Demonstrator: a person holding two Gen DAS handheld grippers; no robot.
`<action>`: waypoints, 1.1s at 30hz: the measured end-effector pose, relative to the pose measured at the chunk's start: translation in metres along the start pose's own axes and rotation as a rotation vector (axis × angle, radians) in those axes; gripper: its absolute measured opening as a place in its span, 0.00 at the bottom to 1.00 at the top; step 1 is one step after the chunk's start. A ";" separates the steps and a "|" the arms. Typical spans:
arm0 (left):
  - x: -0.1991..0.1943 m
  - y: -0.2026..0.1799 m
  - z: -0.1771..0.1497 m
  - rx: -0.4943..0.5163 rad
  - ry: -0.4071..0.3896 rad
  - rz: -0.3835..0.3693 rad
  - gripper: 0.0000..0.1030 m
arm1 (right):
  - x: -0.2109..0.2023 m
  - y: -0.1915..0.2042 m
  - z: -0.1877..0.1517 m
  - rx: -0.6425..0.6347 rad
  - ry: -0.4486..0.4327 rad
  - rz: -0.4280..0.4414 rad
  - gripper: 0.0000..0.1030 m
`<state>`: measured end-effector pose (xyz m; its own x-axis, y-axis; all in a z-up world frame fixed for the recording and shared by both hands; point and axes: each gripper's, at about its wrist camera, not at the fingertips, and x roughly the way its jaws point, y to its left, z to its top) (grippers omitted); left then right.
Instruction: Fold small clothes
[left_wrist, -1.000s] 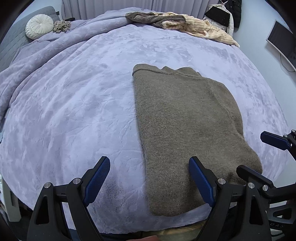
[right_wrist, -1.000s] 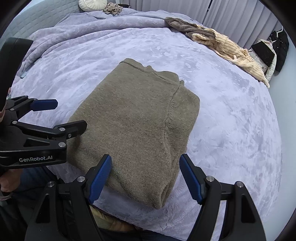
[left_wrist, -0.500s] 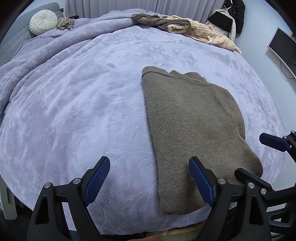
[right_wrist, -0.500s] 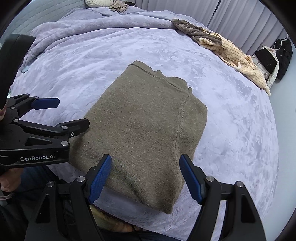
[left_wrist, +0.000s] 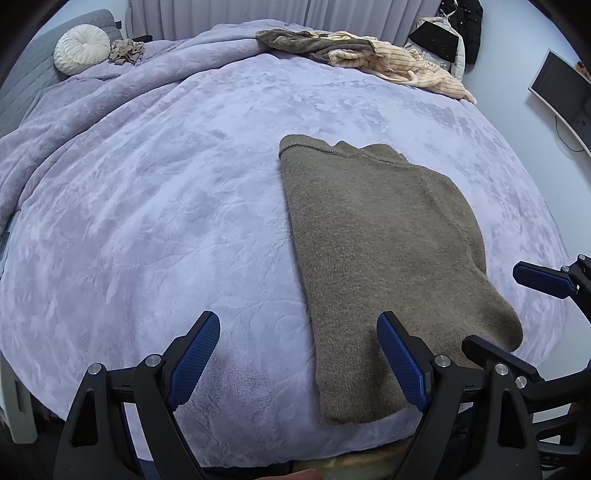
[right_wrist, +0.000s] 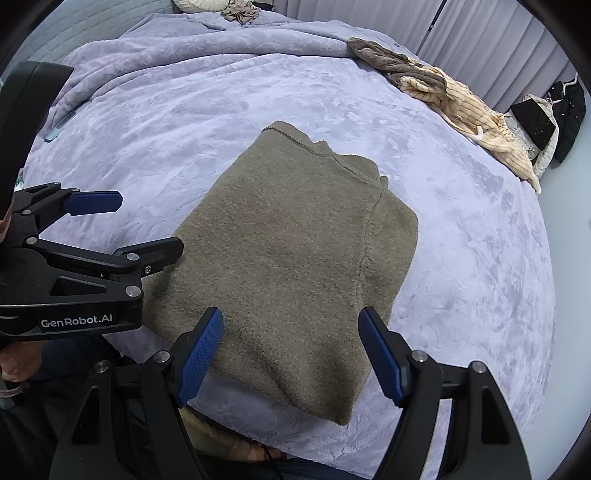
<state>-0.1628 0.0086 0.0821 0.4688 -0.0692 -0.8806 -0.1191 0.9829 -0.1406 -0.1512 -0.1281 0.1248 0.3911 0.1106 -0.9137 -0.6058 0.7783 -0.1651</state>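
So the olive-brown knit sweater (right_wrist: 295, 258) is lying already folded into a long rectangle on the lavender blanket (left_wrist: 147, 221), near edge right at the foot of the bed, collar end pointing away toward the curtains. Both claws are hovering just off that near edge and neither one is holding anything. The left gripper (left_wrist: 299, 363) is sitting with its jaws spread wide over the sweater's left bottom corner, one blue pad over bare blanket and the other over the knit. The right gripper (right_wrist: 291, 354) is likewise wide apart, straddling the sweater's near right corner.

My read: they're lining up for the last fold, bringing the near end up over the far end to halve the length. To do it well I'd say each claw is going to want to bite all the stacked layers at its corner, not just the top one, since thick knit like this slides apart easily. Pinching deep enough and at matching spots on both sides is what's keeping the fold square. Lifting both corners together and laying them down short of the collar should avoid dragging the plush blanket along. The pile of other clothes (left_wrist: 365, 55) is sitting well apart at the far side, so nothing's in the way.
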 end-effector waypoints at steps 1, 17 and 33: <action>0.000 0.000 0.000 0.002 -0.001 0.000 0.85 | 0.000 0.000 0.000 -0.001 -0.001 0.000 0.76; -0.001 -0.003 0.001 0.009 0.007 0.021 0.85 | -0.004 -0.002 0.000 0.003 -0.016 0.019 0.76; 0.000 -0.015 0.001 0.044 0.021 0.066 0.85 | -0.001 -0.018 -0.008 0.037 -0.033 0.053 0.76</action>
<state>-0.1599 -0.0063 0.0848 0.4428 -0.0067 -0.8966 -0.1102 0.9920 -0.0619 -0.1464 -0.1476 0.1255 0.3824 0.1723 -0.9078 -0.6005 0.7930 -0.1024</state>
